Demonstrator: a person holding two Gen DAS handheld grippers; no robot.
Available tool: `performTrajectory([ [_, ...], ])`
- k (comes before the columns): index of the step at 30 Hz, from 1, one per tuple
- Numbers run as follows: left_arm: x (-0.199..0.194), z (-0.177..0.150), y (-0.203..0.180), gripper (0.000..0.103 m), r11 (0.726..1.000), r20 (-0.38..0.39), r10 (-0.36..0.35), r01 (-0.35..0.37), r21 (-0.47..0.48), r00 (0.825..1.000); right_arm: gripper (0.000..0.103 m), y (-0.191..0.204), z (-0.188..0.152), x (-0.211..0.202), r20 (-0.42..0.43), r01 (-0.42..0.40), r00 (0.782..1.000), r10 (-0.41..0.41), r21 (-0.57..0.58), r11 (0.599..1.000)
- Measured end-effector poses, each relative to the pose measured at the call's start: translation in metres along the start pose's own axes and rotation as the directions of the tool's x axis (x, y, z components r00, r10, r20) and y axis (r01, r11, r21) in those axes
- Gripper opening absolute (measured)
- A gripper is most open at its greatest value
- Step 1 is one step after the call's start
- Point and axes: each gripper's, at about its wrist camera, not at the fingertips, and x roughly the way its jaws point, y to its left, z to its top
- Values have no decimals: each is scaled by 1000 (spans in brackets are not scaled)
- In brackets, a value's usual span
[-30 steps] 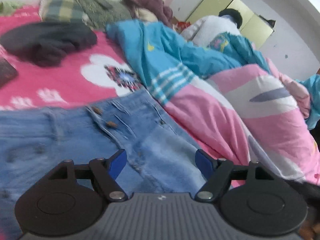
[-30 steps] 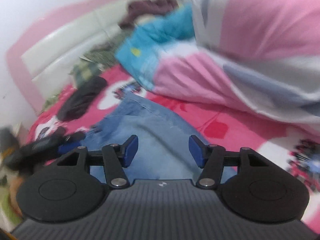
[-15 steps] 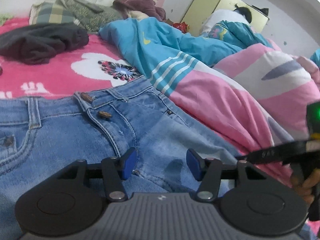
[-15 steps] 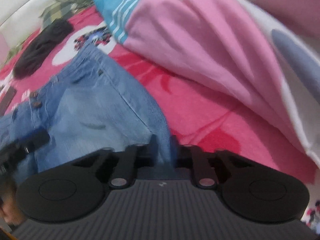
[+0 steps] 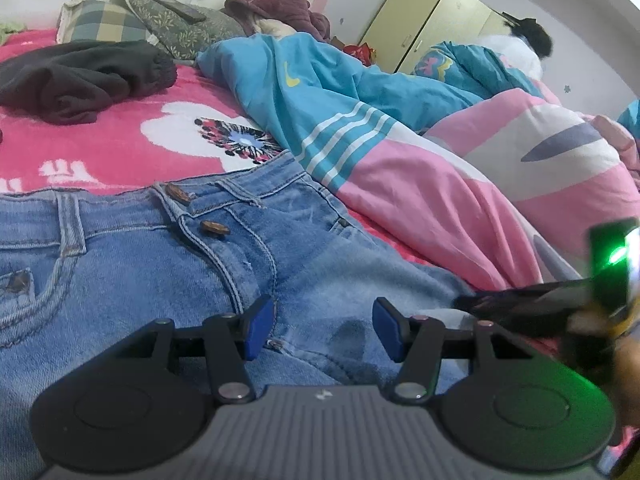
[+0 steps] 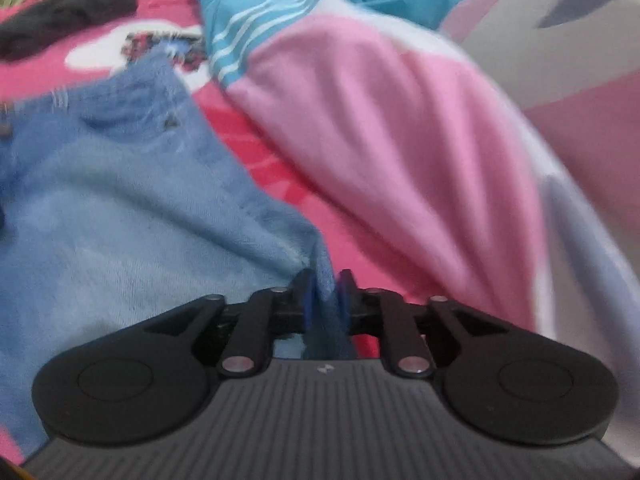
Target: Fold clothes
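Note:
Light blue jeans (image 5: 120, 264) lie flat on the pink bedspread (image 5: 100, 140), waistband and two brown buttons facing up. My left gripper (image 5: 323, 330) hovers low over the crotch area with its jaws open and only flat denim under them. In the right wrist view, my right gripper (image 6: 323, 300) has a pinched fold of the jeans' (image 6: 120, 208) right edge between its blue pads. Its jaws are opening slightly, but the pads still press the cloth. The right gripper's dark body (image 5: 520, 304) shows at the right edge of the left wrist view.
A bulky pink, white and blue quilt (image 5: 420, 184) lies right beside the jeans. A dark garment (image 5: 80, 76), pillows (image 5: 100, 24) and a maroon garment (image 5: 280, 4) lie at the head of the bed. A yellow wardrobe (image 5: 432, 16) and a person in white (image 5: 516, 48) are at the back right.
The left gripper sank closer to the jeans and its jaws narrowed. The right gripper swung down to the jeans' right edge, rolled, and closed on a fold of denim.

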Motion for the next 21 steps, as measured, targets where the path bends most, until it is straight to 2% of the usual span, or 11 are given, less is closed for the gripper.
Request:
performTrajectory([
  [4,0,0,-1,56,1000,-3,5,-5,3,1000,18,-15,25,-41,79,-48,996,41,94,994],
  [6,-1,0,-1,56,1000,-3,4,-4,1,1000,18,-11,43,-43,119,-177,980,159,152,972],
  [8,-2,0,0,56,1000,-2,-1,1,-4,1000,18,3,62,-20,108,-302,952,285,186,935],
  [11,-3,1,7,56,999,-1,-23,23,-36,1000,18,29,86,36,-2,-403,911,412,206,892],
  [12,-3,1,11,55,998,-1,-32,32,-54,999,17,37,92,57,-39,-410,904,427,213,887],
  [14,-2,3,16,53,995,2,-49,49,-86,999,17,48,102,87,-57,-383,914,402,205,901],
  [17,-1,2,16,53,995,10,-50,51,-89,999,17,53,118,105,-36,-341,934,355,201,918],
  [21,-2,2,18,52,993,14,-54,56,-100,998,18,37,115,67,26,-350,935,353,220,910],
])
